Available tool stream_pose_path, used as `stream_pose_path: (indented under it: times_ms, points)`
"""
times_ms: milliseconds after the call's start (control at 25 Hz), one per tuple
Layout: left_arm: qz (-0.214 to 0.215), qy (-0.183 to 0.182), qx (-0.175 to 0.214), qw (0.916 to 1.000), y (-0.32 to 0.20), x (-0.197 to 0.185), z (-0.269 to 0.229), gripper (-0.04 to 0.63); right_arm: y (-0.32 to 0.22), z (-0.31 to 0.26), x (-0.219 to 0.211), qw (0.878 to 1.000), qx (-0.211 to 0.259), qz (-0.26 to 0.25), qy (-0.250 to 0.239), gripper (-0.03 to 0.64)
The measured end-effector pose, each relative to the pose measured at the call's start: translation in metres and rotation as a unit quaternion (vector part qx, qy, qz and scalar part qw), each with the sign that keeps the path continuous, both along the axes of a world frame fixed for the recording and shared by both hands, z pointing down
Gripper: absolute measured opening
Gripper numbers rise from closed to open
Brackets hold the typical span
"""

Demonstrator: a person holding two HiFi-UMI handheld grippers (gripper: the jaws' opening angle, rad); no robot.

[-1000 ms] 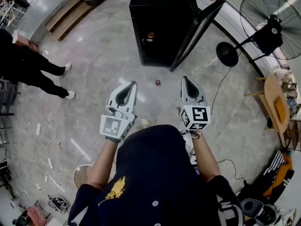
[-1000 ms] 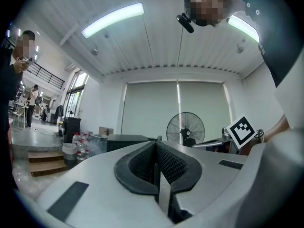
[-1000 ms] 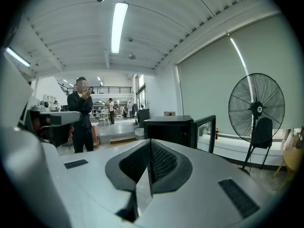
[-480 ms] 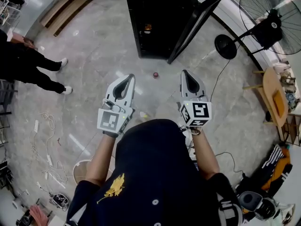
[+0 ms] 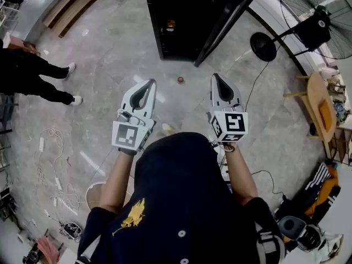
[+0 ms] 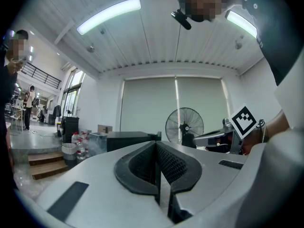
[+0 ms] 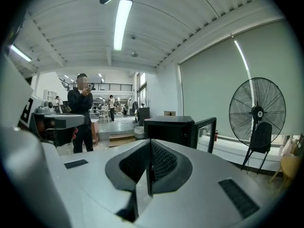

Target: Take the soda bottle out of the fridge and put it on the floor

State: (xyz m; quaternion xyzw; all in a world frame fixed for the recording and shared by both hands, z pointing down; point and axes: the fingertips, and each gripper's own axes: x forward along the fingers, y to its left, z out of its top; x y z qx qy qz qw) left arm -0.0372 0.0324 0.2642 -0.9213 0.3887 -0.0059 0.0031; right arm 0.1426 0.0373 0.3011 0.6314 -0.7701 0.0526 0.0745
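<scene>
Approach step. Your left gripper and right gripper both have their jaws pressed together with nothing between them. The fridge stands ahead with its door swung open. The soda bottle sits on an inner shelf, well apart from you; it is small and probably orange-lit. Step closer, part one gripper's jaws before reaching in, and grip the bottle's body squarely.

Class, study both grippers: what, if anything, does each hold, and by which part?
Nothing is held. The left gripper and the right gripper both have their jaws closed together with nothing between them, short of the open black fridge.
</scene>
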Motion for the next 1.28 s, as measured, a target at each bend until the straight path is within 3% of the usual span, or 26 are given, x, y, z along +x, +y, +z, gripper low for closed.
stream_pose_path:
  times_ms: [1280]
  points:
    - [-0.01, -0.002, 0.002, 0.9999, -0.015, -0.011, 0.002, 0.014, -0.016, -0.003, -0.005, 1.0, 0.002, -0.003, 0.011, -0.003]
